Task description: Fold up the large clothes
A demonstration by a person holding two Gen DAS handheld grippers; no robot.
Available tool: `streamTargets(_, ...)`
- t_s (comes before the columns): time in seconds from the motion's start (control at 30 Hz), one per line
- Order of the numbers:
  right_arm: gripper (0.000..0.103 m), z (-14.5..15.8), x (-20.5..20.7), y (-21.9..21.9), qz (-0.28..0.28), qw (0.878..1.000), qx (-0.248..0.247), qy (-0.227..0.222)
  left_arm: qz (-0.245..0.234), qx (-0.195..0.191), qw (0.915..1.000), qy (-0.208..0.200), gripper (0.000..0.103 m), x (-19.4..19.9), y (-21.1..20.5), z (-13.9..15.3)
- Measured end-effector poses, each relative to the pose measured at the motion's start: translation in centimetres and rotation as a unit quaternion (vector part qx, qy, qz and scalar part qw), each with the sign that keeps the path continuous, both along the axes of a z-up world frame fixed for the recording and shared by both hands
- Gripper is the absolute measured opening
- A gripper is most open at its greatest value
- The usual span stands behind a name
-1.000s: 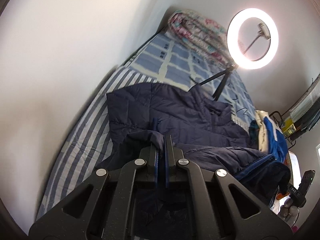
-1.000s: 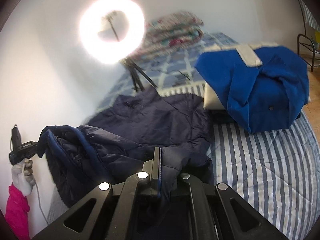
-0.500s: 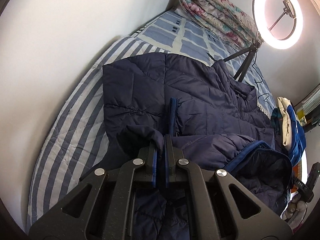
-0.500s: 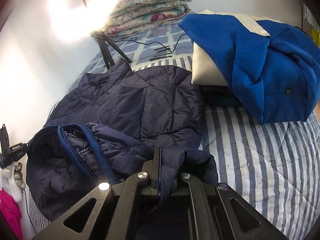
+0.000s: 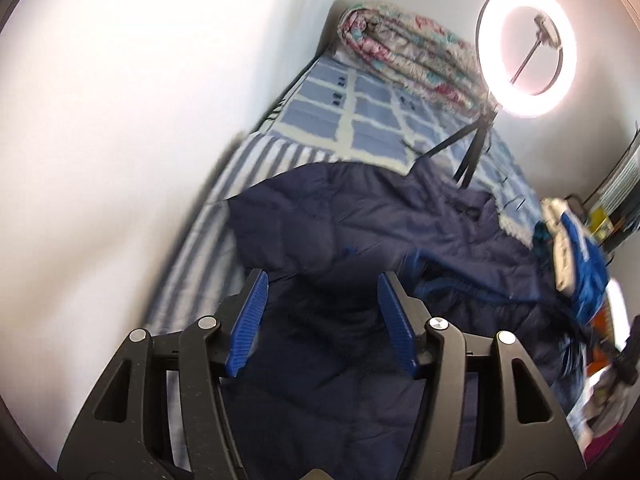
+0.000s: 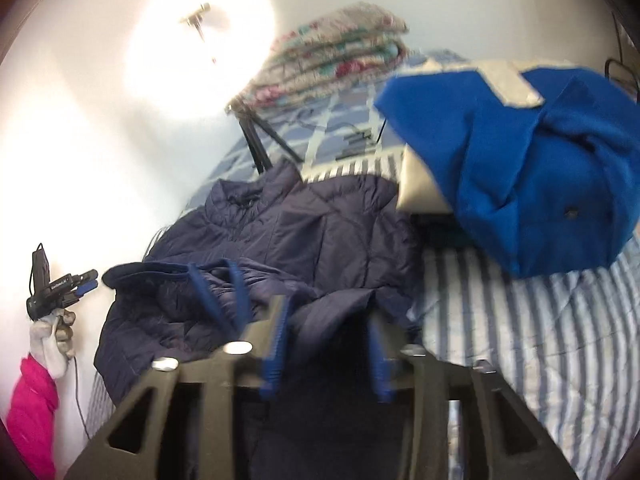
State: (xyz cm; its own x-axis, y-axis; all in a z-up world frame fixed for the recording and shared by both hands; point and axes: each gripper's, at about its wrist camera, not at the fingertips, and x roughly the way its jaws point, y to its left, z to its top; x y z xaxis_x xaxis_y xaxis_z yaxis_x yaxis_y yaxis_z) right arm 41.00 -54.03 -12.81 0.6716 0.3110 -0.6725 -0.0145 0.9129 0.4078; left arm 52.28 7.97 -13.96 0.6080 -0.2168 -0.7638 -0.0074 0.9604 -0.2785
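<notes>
The left gripper [image 5: 318, 300] and right gripper [image 6: 326, 332] both hang spread over the navy puffer jacket [image 6: 320, 232], which lies loosely bunched on the striped bed [image 6: 540, 340]. Unheld, its slippery folded-over hem may spring back open; the nearby ring light tripod [image 5: 468, 148] could snag.

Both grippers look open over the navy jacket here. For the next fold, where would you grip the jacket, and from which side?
Probably the bunched near edge of the navy jacket, where blue-trimmed folds stand up off the bed. Come in from the near side, low and along the bed: the raised ridge gives the open right gripper and left gripper something to close on, while the quilted back lies flat.
</notes>
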Motion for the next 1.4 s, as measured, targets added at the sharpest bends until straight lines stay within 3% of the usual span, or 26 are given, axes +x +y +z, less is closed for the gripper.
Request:
streamTargets(0.03,0.069,0.3,-0.6,-0.8,-0.008,1.000,0.012,-0.013,-0.005,0.009,0.9999,0.001,0.059,-0.3,0.2,-0.2)
streamTargets(0.1,0.069,0.6,-1.2,-2.1,-0.019,0.999,0.027,-0.028,-0.012,0.036,0.9993,0.007,0.059,-0.7,0.6,-1.1)
streamTargets(0.17,0.069,0.6,-1.5,-2.8,-0.027,0.999,0.012,-0.028,-0.019,0.042,0.9988,0.018,0.059,-0.8,0.9,-2.1)
streamTargets(0.33,0.069,-1.7,-0.8,-1.9,0.000,0.999,-0.029,0.025,-0.025,-0.010,0.9969,0.074,0.059,0.1,1.2,-5.6)
streamTargets(0.53,0.069,-4.3,1.0,-1.0,0.008,0.998,-0.022,0.055,-0.020,-0.011,0.9963,0.083,0.059,0.8,0.4,-7.2)
streamTargets(0.6,0.067,-4.9,1.5,-0.9,0.007,0.998,-0.025,0.062,-0.016,0.000,0.9958,0.090,0.048,1.2,-0.1,-7.6)
streamTargets(0.63,0.062,-5.1,1.7,-0.9,0.004,0.997,-0.030,0.067,-0.017,0.004,0.9954,0.094,0.033,1.4,-0.4,-7.7)
streamTargets(0.67,0.057,-5.3,2.1,-0.8,0.004,0.997,-0.032,0.071,-0.019,0.009,0.9952,0.096,0.027,1.6,-0.7,-7.8)
streamTargets(0.7,0.046,-5.5,2.3,-0.6,0.008,0.997,-0.031,0.073,-0.021,0.019,0.9952,0.094,0.024,1.6,-1.1,-7.8)
streamTargets(0.73,0.035,-5.5,2.3,-0.4,0.010,0.996,-0.035,0.075,-0.027,0.034,0.9951,0.089,0.013,1.7,-1.6,-7.8)
streamTargets(0.77,0.029,-5.4,2.3,-0.2,0.012,0.996,-0.043,0.074,-0.032,0.048,0.9947,0.085,0.008,1.7,-2.0,-7.7)
streamTargets(0.83,0.008,-5.1,2.2,0.5,0.016,0.994,-0.075,0.074,-0.036,0.067,0.9942,0.076,0.005,1.7,-2.6,-7.6)
streamTargets(0.93,0.001,-4.3,1.9,1.4,0.022,0.990,-0.121,0.067,-0.033,0.060,0.9957,0.063,0.003,1.5,-2.3,-6.9)
streamTargets(1.0,0.001,-3.5,1.6,2.0,0.028,0.985,-0.159,0.054,-0.038,0.066,0.9955,0.058,0.003,1.3,-2.2,-6.5)
streamTargets(1.13,0.000,-2.1,1.1,3.8,0.052,0.971,-0.233,0.035,-0.070,0.134,0.9871,0.053,0.009,1.1,-3.4,-6.3)
streamTargets(1.23,0.000,-2.1,1.1,4.0,0.058,0.968,-0.242,0.041,-0.063,0.139,0.9879,0.028,0.019,0.8,-3.3,-5.5)
streamTargets(1.33,0.001,-2.2,1.2,3.8,0.054,0.970,-0.232,0.044,-0.061,0.123,0.9906,0.002,0.046,0.9,-3.1,-4.7)
streamTargets(1.4,0.001,-2.4,1.4,3.5,0.049,0.973,-0.219,0.045,-0.069,0.121,0.9902,0.011,0.046,1.8,-3.2,-5.2)
